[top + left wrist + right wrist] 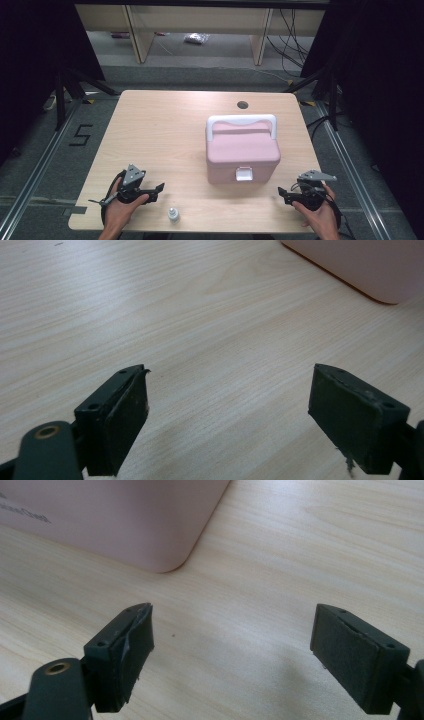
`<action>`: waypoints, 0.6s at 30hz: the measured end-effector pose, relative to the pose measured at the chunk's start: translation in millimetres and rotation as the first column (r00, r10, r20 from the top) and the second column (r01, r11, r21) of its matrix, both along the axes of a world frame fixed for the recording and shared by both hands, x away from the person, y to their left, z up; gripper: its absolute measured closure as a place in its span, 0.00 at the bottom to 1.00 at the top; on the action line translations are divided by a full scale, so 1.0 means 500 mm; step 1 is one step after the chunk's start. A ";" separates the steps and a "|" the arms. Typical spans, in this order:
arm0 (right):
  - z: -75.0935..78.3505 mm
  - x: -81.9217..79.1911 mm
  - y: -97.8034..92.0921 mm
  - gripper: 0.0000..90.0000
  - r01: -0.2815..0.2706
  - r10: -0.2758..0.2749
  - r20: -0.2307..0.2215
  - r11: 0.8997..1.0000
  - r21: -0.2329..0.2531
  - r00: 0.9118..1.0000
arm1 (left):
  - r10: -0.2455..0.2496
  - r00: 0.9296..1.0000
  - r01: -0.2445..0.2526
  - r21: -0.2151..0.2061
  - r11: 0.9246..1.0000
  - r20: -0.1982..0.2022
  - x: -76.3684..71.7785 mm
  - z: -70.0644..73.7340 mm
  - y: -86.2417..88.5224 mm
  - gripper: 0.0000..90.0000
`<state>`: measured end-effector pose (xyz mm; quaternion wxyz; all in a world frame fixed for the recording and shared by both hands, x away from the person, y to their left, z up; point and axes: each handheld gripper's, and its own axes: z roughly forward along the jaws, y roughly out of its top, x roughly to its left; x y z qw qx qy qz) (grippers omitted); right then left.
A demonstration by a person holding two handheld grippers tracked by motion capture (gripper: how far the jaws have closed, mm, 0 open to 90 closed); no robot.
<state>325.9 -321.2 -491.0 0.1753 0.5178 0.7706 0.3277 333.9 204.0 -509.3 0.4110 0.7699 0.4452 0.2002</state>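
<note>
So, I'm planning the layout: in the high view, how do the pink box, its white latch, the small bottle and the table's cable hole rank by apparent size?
1. Pink box, by far the largest.
2. White latch.
3. Small bottle and cable hole: they look about alike, and the bottle sits nearer the camera, so I won't rank them.

Even overhead light, table (165, 130) bright, surroundings fell dark; soft shadows under jaws; gripper views slightly soft, high view grainy.

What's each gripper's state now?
Left gripper: open, empty.
Right gripper: open, empty.
</note>
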 end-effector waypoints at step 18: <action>0.006 0.007 -0.009 0.23 -0.004 0.006 0.059 0.999 -0.038 0.998 | -0.023 1.000 0.022 -0.049 0.999 -0.021 -0.004 0.008 -0.003 0.17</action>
